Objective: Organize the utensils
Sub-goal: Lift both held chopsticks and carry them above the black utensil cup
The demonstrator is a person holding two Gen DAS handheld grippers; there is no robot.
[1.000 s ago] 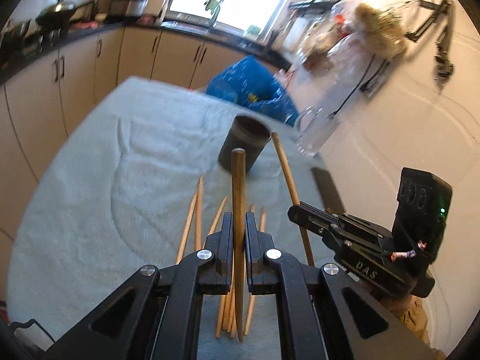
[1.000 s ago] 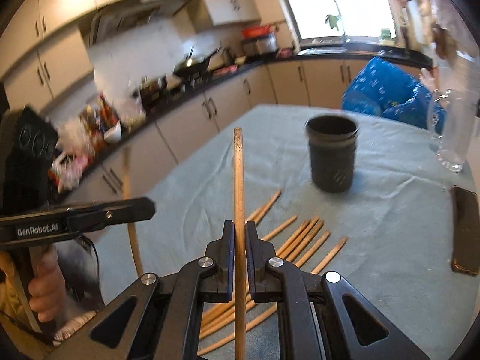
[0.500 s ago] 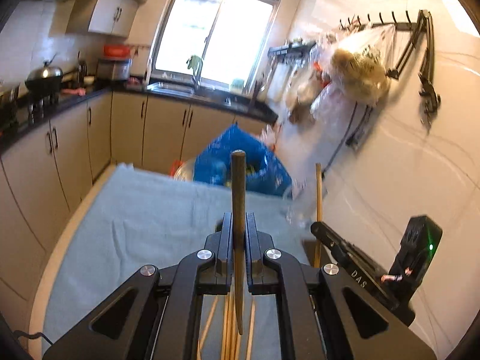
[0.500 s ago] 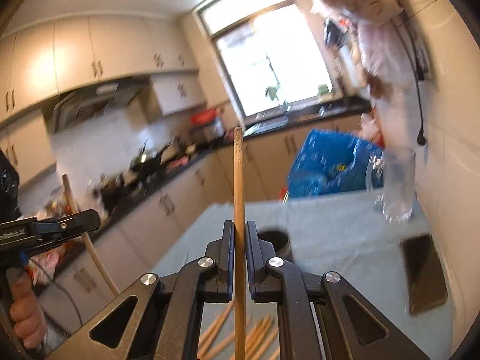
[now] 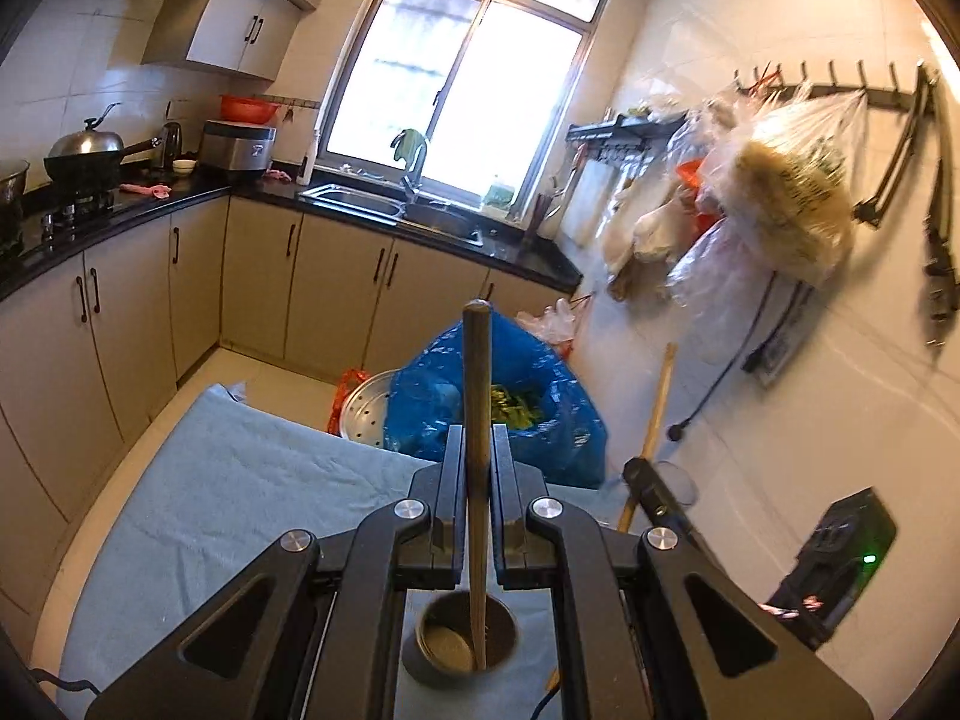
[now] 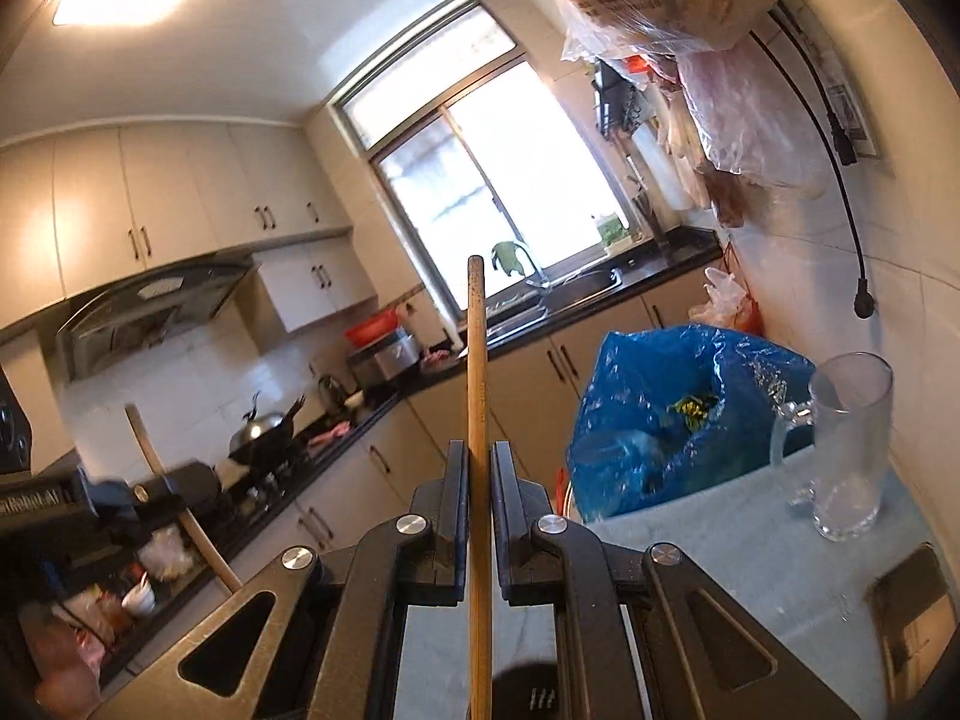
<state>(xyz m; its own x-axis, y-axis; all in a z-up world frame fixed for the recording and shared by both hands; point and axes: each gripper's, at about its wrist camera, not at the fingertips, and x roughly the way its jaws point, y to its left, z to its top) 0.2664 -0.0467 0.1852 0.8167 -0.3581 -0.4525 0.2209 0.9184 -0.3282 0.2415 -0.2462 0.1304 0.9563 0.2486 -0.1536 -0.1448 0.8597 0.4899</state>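
My left gripper (image 5: 478, 444) is shut on a wooden chopstick (image 5: 477, 372) that stands upright between the jaws. Its lower tip shows inside the mouth of the dark cup (image 5: 459, 642) right below, on the light blue cloth (image 5: 210, 480). My right gripper (image 6: 479, 450) is shut on a second upright chopstick (image 6: 477, 360), with the cup's dark rim (image 6: 528, 687) just under it. In the left wrist view the right gripper (image 5: 651, 489) sits close on the right with its chopstick (image 5: 657, 402). The loose chopsticks on the cloth are out of view.
A blue plastic bag (image 6: 672, 414) stands beyond the table's far edge. A clear glass mug (image 6: 852, 450) and a flat dark phone (image 6: 912, 606) lie on the right side of the table. Bags hang on the right wall (image 5: 780, 204). Cabinets (image 5: 120, 312) line the left.
Both grippers lifted off the pile of loose chopsticks and moved forward over the dark cup, each still holding its chopstick. The pile dropped out of view and the cup now sits beneath the jaws.
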